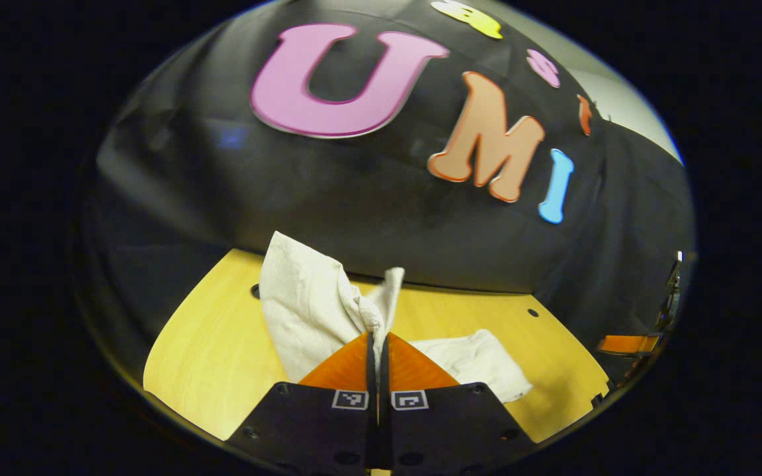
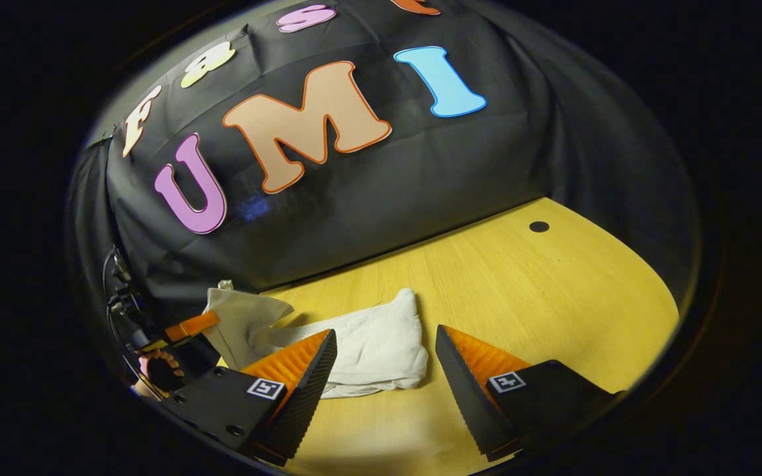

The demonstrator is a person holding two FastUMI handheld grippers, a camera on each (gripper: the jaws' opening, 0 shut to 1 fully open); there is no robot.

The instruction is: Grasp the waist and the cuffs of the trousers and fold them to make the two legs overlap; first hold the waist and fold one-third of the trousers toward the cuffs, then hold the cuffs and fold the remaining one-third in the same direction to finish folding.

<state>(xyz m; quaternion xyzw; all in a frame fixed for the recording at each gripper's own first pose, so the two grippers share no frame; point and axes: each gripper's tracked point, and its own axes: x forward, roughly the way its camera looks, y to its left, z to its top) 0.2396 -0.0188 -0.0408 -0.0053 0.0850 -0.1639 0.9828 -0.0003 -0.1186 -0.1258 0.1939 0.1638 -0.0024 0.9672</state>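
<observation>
The trousers (image 1: 308,311) are off-white cloth on the yellow wooden table (image 1: 215,350). My left gripper (image 1: 378,336) is shut on a bunched part of the cloth and holds it lifted above the table, so the fabric fans up and to the left. Another part of the trousers lies crumpled on the table to the right. In the right gripper view, my right gripper (image 2: 386,354) is open just above the table, with the crumpled end of the trousers (image 2: 374,350) between and beyond its fingers. The left gripper (image 2: 189,325) shows at the far left there, holding the raised cloth.
The black cloth wall (image 2: 421,172) rises right behind the table's far edge. Small dark holes (image 2: 539,227) mark the tabletop. Bare wood stretches to the right of the trousers in the right gripper view. A hand (image 2: 156,367) shows at the lower left.
</observation>
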